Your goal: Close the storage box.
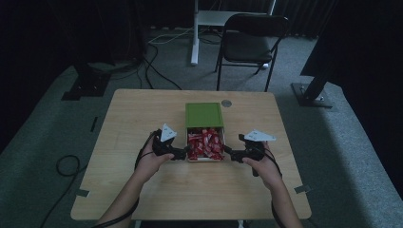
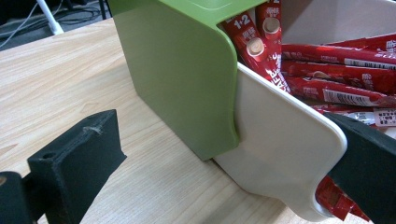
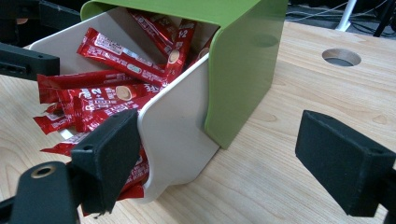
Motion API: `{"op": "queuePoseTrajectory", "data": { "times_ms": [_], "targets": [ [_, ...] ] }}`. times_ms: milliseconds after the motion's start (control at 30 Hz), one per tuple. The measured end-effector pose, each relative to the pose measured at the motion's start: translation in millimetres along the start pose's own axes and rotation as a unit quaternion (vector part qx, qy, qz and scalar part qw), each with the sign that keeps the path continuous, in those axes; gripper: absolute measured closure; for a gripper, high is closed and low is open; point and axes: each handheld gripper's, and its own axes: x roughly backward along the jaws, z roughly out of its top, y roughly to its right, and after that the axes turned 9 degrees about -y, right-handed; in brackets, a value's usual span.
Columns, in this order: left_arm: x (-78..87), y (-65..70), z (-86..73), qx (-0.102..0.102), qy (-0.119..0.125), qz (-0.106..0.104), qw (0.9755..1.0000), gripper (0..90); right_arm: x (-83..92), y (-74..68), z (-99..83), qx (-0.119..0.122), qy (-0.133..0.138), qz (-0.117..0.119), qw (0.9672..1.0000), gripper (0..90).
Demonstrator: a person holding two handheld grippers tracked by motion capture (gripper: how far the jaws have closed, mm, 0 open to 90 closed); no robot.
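— What's the box (image 1: pixel 204 114) like?
— Green sleeve on the bench, with a cream drawer (image 2: pixel 280 154) slid partly out toward the person.
— And inside?
— Red sachets (image 1: pixel 205 144), heaped loosely in the drawer, some running back under the green cover.
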Motion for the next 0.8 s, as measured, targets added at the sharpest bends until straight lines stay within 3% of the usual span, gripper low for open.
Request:
{"op": "queuePoseTrajectory", "data": {
  "times_ms": [800],
  "targets": [
    [-7.0,-7.7,6.7,0.009,-0.001,0.003,1.0000,1.8,-7.2,5.2,7.0,-0.010,-0.001,-0.009,0.9999,13.6]
  ]
}}
